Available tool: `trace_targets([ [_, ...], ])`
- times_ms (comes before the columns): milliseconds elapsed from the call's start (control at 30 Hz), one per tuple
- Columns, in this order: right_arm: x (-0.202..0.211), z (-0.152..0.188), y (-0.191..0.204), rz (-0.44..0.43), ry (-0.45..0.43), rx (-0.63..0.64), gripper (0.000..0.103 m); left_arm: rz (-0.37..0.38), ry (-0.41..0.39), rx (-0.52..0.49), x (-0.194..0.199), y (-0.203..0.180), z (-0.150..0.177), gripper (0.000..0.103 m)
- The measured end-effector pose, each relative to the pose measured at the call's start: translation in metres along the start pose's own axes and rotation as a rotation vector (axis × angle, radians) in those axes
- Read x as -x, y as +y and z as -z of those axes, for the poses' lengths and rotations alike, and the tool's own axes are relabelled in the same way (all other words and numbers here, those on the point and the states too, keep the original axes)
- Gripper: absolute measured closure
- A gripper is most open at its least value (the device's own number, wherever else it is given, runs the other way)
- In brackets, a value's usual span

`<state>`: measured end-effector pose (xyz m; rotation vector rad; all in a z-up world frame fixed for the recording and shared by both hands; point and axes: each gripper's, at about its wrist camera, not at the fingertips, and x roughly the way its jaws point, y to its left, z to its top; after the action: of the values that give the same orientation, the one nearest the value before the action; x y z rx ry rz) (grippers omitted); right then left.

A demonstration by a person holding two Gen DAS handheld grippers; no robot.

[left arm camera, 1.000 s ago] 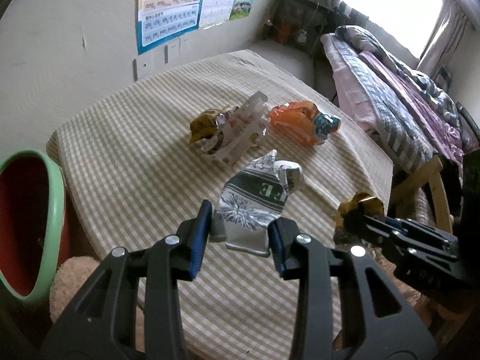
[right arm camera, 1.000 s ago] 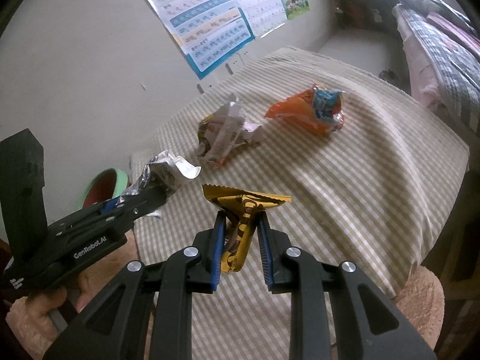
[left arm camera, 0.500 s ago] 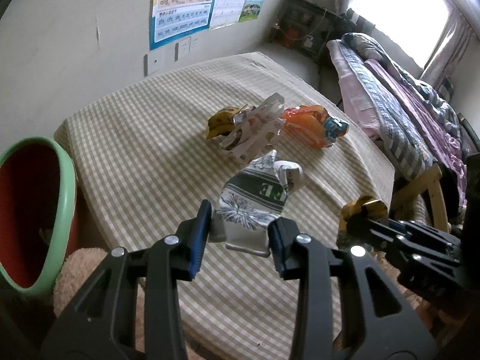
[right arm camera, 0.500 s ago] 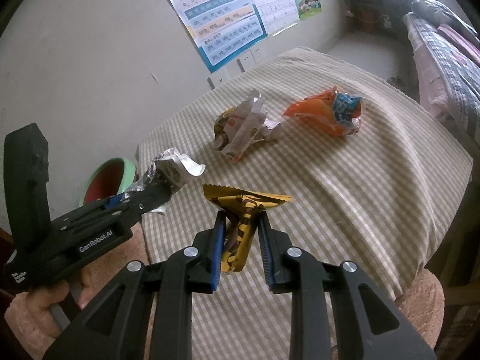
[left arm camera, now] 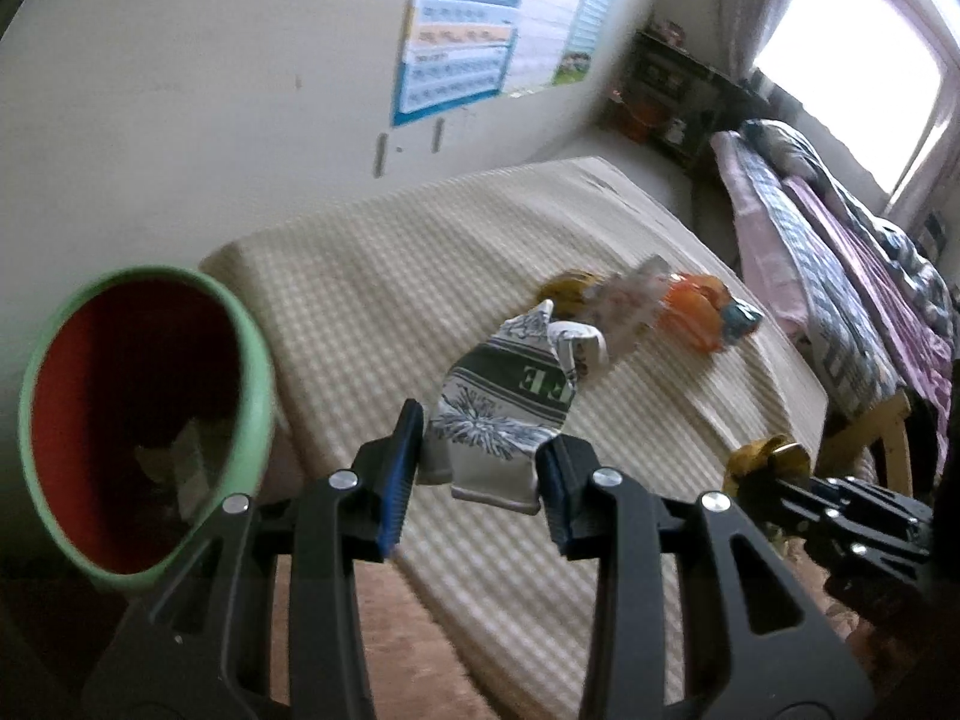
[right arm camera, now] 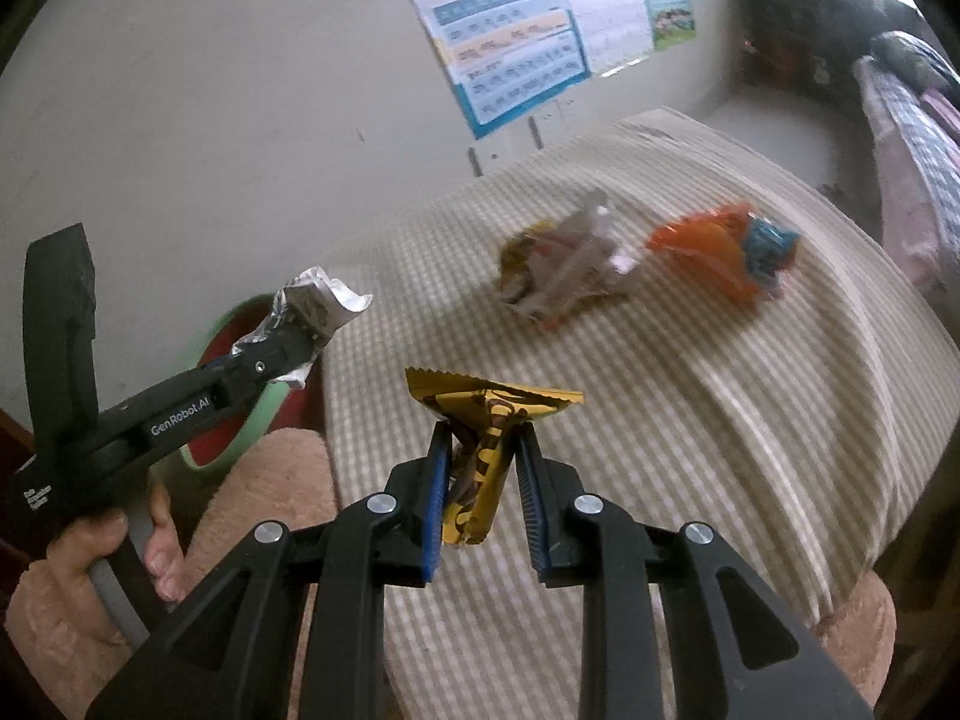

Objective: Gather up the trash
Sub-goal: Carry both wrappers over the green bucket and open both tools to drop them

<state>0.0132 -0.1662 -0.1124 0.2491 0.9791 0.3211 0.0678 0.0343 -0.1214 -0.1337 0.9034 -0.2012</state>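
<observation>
My left gripper [left arm camera: 480, 450] is shut on a silver and green wrapper [left arm camera: 510, 396] and holds it above the table's left edge, beside a green bin with a red inside [left arm camera: 144, 420]. In the right wrist view the left gripper [right arm camera: 300, 330] shows with the wrapper [right arm camera: 318, 300] above the bin [right arm camera: 240, 414]. My right gripper [right arm camera: 480, 468] is shut on a yellow and brown wrapper [right arm camera: 486, 438] above the table's near edge. A crumpled white and yellow wrapper [right arm camera: 558, 270] and an orange bag [right arm camera: 726, 252] lie on the checked tablecloth [right arm camera: 690, 390].
Paper scraps lie at the bottom of the bin [left arm camera: 180, 462]. A pink fuzzy mat [right arm camera: 252, 498] lies below the table's edge. A bed with striped bedding [left arm camera: 840, 276] stands to the right. Posters [left arm camera: 480, 48] hang on the wall.
My left gripper has swung left with the silver wrapper, and the bin now fills more of its view. The right gripper holds the yellow wrapper much as before.
</observation>
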Motion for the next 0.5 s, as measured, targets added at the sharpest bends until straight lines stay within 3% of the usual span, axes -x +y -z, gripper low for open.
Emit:
trace_targets([
  [500,-0.041,-0.026,0.094,-0.095,0.051,0.201,0.081,-0.112,-0.079,0.156,0.030,0.089,0.001,0.068],
])
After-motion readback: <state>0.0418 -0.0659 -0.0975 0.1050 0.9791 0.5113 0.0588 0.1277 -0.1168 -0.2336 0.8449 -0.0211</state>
